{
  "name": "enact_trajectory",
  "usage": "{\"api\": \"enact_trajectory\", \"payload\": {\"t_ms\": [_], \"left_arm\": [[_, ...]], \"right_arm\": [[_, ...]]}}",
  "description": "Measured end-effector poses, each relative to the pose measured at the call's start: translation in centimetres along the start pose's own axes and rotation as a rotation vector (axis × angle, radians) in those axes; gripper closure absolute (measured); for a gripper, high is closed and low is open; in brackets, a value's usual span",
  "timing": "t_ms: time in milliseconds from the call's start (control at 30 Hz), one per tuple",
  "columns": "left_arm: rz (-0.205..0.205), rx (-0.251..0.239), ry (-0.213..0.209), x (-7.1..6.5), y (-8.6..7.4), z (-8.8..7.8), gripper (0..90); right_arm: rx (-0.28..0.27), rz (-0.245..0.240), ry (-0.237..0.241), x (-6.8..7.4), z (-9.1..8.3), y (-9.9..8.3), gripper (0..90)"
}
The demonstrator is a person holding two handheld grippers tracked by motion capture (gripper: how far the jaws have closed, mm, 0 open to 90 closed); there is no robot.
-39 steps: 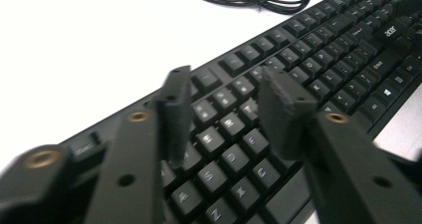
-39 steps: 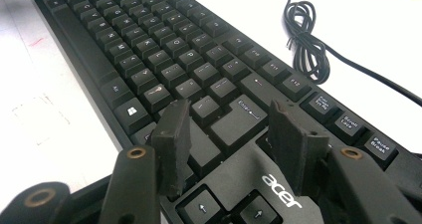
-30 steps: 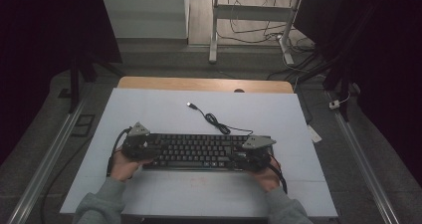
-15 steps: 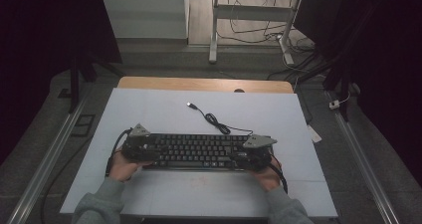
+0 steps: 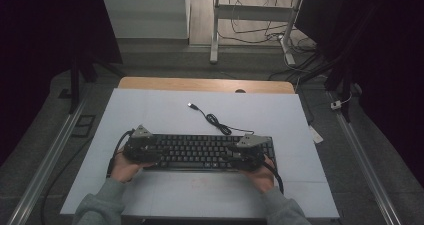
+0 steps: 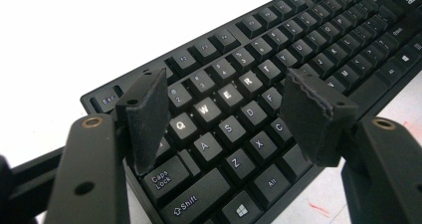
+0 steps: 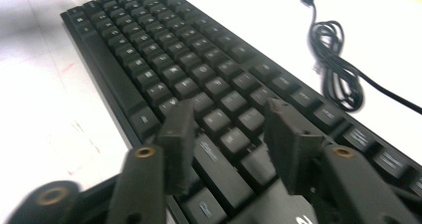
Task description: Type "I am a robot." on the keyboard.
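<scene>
Your black plastic keyboard (image 5: pixel 207 152) lies flat near the front edge of the pale matte table (image 5: pixel 150 110), its long axis running left to right. Its rubbery USB cable (image 5: pixel 215 120) coils just behind it, plug toward the far side. Your left gripper (image 6: pixel 224 117) hovers released over the QWERTY keys, its jaws just widened and clasping nothing. Your right gripper (image 7: pixel 226 144) sits above the right-end keys, jaws just narrowed yet apart, nothing pinched.

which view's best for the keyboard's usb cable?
High view: the whole cable shows, from the plug through the coiled loop to the keyboard. The right gripper view catches the coil and plug closer, but blurred and cropped. The left gripper view has keys, no cable.
</scene>
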State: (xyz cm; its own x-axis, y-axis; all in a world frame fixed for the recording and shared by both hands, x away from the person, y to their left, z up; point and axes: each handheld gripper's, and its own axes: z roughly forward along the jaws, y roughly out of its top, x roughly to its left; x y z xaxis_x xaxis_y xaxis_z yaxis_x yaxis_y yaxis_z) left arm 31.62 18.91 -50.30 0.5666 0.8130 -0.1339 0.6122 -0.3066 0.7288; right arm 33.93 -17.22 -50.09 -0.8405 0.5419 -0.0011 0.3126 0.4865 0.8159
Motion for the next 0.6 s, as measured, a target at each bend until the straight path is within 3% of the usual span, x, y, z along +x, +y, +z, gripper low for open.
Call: {"api": "enact_trajectory", "payload": {"t_ms": [267,600], "left_arm": [[0.005,0.007,0.001,-0.1,-0.1,0.1,35.7],[0.004,0.008,0.002,0.0,-0.1,0.1,35.7]], "right_arm": [[0.026,-0.025,0.076,1.2,1.9,1.0,88.5],[0.082,-0.058,0.075,2.4,4.1,1.8,89.6]]}}
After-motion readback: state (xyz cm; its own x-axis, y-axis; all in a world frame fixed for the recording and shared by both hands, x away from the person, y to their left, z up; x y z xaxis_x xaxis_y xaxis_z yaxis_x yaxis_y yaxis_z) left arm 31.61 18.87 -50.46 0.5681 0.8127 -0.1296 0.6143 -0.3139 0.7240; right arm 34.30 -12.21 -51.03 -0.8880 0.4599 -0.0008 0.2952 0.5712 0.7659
